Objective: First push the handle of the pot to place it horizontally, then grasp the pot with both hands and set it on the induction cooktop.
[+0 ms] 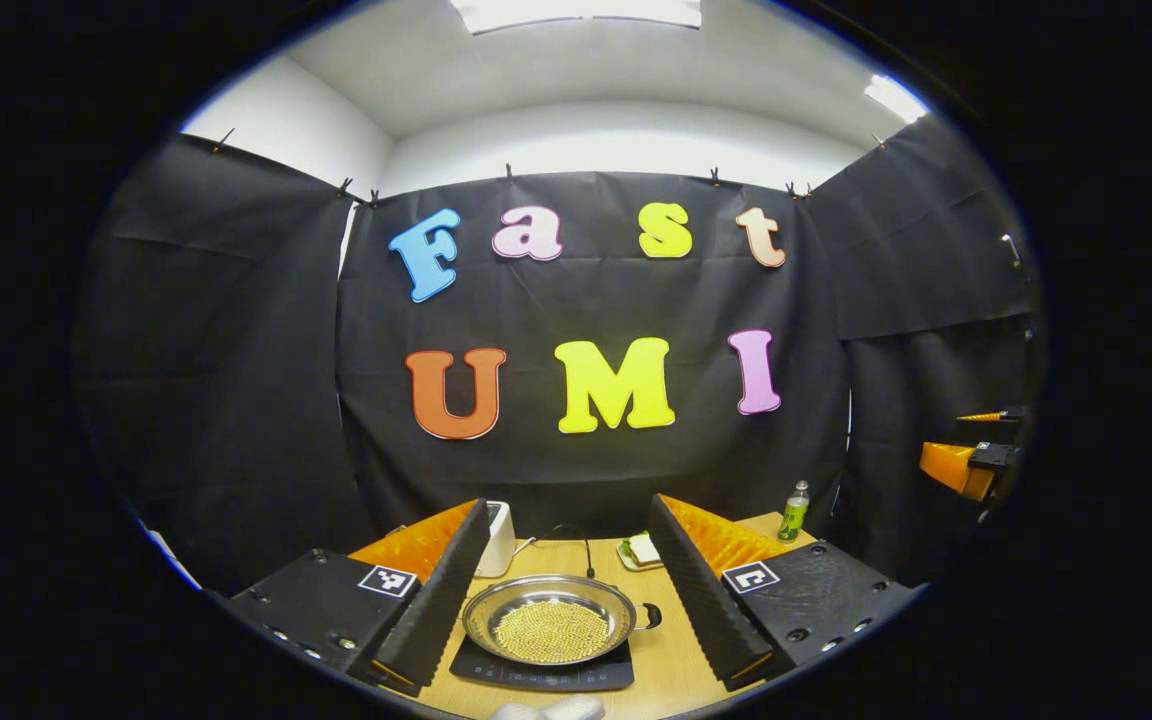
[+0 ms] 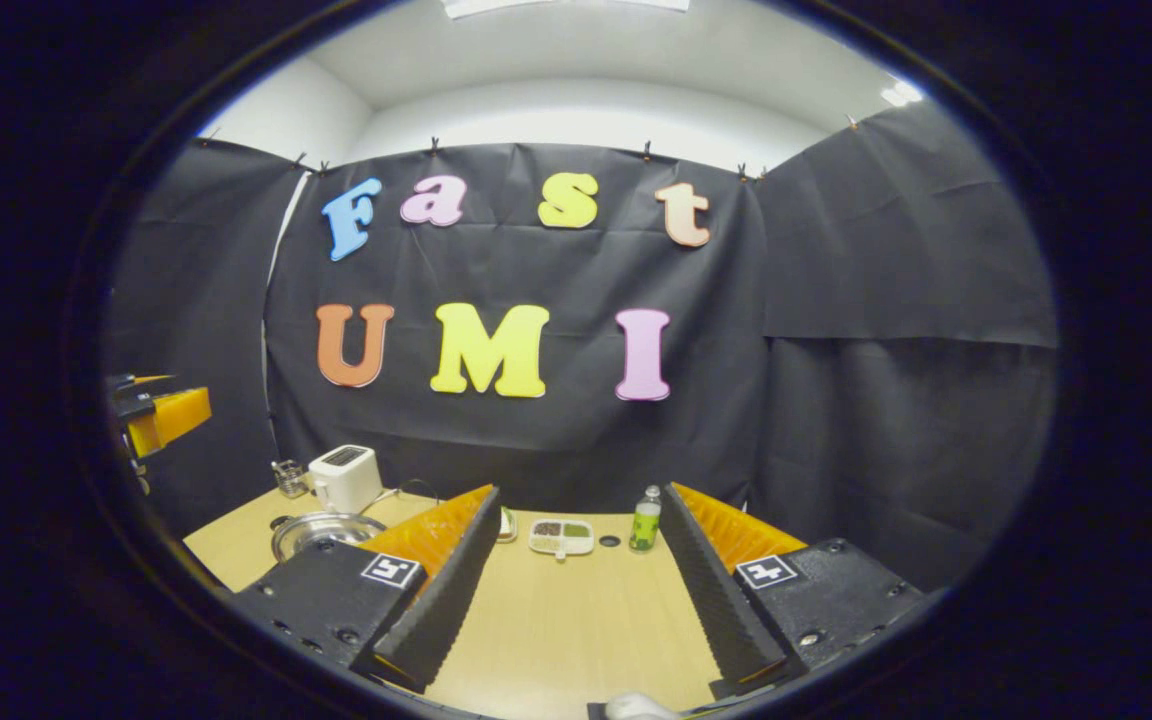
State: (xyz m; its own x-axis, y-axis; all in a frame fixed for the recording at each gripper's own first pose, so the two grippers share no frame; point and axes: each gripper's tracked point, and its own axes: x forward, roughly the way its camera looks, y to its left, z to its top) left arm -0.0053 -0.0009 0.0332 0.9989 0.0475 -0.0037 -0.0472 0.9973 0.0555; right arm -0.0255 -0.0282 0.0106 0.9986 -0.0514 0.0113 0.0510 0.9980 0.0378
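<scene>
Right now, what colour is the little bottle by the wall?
The bottle is green with a white cap; the right gripper view shows it best.

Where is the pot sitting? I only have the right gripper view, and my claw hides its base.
Observer: The pot rests on the black induction cooktop, seen in the left gripper view.
Operator: Anything inside it?
Observer: Small yellowish beads cover its bottom.
Operator: Is the left claw gripping it?
Observer: No, the left claw is open, fingers apart from the pot.
</scene>
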